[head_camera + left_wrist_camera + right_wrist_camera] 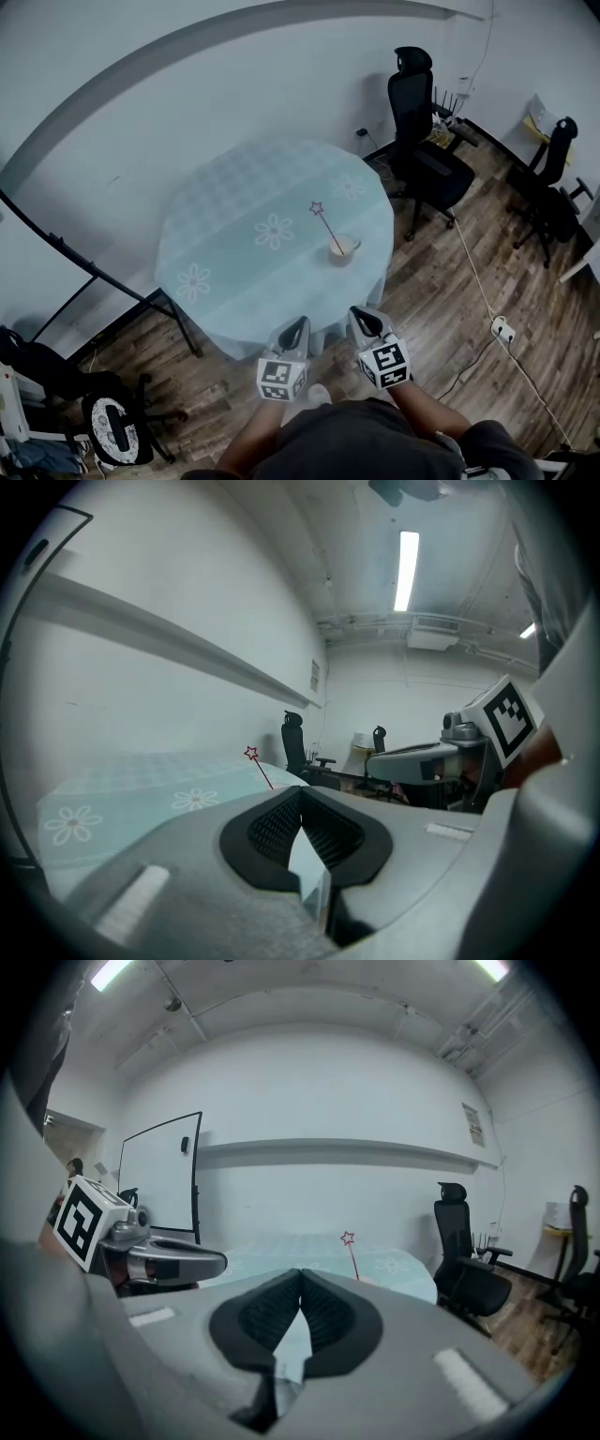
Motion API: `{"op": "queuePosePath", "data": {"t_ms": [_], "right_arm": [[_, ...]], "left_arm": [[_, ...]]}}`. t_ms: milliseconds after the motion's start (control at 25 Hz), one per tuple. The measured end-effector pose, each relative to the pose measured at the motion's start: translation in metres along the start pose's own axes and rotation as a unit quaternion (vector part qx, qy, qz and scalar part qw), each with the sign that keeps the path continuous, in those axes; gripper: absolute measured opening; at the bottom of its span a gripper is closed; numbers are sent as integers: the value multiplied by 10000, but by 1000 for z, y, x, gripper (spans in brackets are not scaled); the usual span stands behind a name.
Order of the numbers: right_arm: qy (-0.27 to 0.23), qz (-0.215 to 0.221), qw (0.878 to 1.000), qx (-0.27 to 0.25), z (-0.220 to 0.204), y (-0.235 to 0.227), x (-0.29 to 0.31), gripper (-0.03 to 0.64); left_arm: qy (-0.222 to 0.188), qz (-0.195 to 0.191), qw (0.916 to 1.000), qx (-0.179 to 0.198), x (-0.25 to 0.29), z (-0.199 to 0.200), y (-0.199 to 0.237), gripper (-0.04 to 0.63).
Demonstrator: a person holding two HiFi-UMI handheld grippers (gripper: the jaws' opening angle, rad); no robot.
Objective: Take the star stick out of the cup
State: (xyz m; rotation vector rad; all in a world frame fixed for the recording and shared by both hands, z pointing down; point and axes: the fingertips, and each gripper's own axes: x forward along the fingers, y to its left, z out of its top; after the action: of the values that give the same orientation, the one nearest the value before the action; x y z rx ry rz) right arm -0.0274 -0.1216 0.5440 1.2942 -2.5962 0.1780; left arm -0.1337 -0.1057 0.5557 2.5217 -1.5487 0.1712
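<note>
— Wood-plank flooring [450,309] and plain white walls made up the room. What sat in the middle?

— A rounded table [234,281] under a pale green cloth, smooth, part checked, printed with white daisies. Two black mesh-backed office chairs [427,159] stood on the planks beyond its right side, and a whiteboard [159,1176] in a dark frame leaned by the wall.

— Any print to read?

— Only black-and-white square markers on each gripper's cube.

— And the grippers?

— Grey moulded plastic with black ribbed pads. The left gripper [296,328] and the right gripper [362,319] were side by side near the person's body, over the table's near edge. The left's jaws were pressed together at the tips with nothing between them; the right's were likewise together and empty.

— Where was the cup?

— The cream cup [344,248] stood upright on the cloth towards the table's right edge, well apart from both grippers.

— The star stick?

— The star stick [325,221] stood in that cup, a thin reddish rod leaning up and left, topped with a small outlined star.
</note>
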Motion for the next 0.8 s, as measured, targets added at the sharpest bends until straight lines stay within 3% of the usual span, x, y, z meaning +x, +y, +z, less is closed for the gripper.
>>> {"op": "queuePosePath", "data": {"t_ms": [280, 800], "right_arm": [[76, -243, 9997, -14, 5, -5, 26, 3], [101, -321, 9994, 19, 11, -40, 78, 3]], "left_arm": [[-85, -170, 9998, 55, 14, 9, 25, 5], [31, 116, 9999, -119, 60, 9, 66, 5]]}}
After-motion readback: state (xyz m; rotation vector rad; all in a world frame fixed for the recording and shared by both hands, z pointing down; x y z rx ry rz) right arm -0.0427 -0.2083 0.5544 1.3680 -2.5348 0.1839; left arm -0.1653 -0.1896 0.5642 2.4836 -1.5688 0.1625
